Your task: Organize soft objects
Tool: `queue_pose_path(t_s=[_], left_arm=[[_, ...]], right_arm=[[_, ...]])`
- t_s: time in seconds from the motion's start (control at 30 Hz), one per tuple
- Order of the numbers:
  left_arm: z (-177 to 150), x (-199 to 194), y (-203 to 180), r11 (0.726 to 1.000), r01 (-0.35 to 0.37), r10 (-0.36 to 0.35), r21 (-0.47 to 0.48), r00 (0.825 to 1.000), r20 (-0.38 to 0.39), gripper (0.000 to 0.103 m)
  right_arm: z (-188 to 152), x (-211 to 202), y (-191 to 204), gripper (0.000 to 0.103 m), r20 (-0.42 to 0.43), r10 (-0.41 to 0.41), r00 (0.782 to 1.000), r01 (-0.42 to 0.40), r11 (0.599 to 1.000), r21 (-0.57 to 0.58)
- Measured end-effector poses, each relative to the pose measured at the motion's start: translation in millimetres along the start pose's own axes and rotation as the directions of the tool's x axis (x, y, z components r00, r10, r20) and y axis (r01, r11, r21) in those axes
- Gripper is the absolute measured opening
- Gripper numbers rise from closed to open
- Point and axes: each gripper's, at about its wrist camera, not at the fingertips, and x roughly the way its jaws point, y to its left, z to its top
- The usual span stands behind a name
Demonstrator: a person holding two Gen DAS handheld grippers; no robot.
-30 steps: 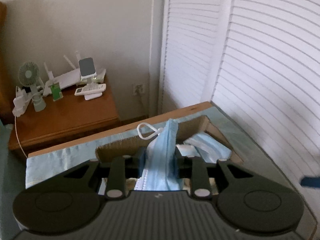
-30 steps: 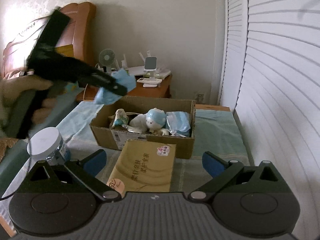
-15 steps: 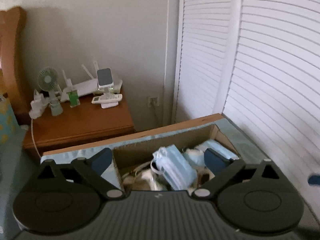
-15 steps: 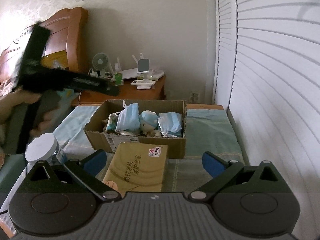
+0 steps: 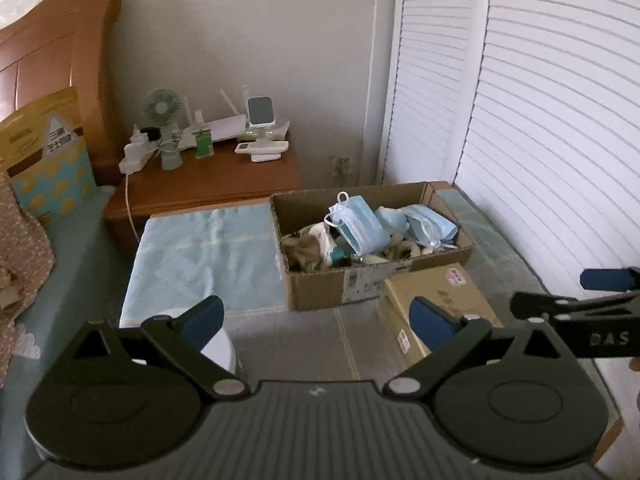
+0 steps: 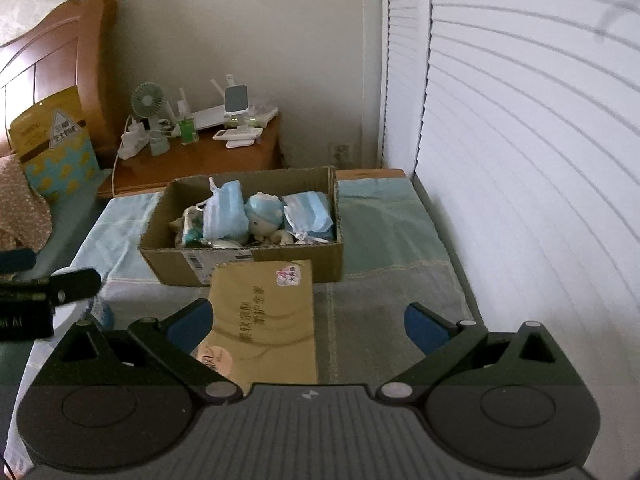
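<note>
An open cardboard box (image 5: 384,280) (image 6: 280,260) stands on the bed. It holds blue face masks (image 5: 360,228) (image 6: 224,212), a small plush doll with a blue cap (image 6: 262,216) and other soft items. My left gripper (image 5: 318,320) is open and empty, back from the box on its near left. My right gripper (image 6: 306,322) is open and empty above a yellow tissue pack (image 6: 264,320) (image 5: 436,312) lying in front of the box.
A white-lidded jar (image 5: 216,344) stands under my left gripper. A wooden nightstand (image 5: 208,184) with a fan and small devices stands behind the bed. Louvered white doors (image 6: 520,160) run along the right. A headboard and a yellow bag (image 5: 44,152) stand at the left.
My left gripper opened and let a blue mask fall into the box, then drew back and to the left. My right gripper stayed open and nearly still.
</note>
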Motion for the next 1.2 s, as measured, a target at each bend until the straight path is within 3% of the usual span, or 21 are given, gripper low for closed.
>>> queue_pose_path(t_s=[0.57, 1.2], left_arm=[[-10, -8, -5, 1.000, -0.023, 0.022, -0.012, 0.998, -0.059, 0.099], [-11, -8, -8, 1.000, -0.030, 0.030, -0.008, 0.998, -0.058, 0.099]], right_arm=[[-1, -17, 13, 0.103, -0.005, -0.016, 1.000, 0.016, 1.000, -0.010], [-2, -16, 10, 0.103, -0.005, -0.019, 1.000, 0.019, 1.000, -0.001]])
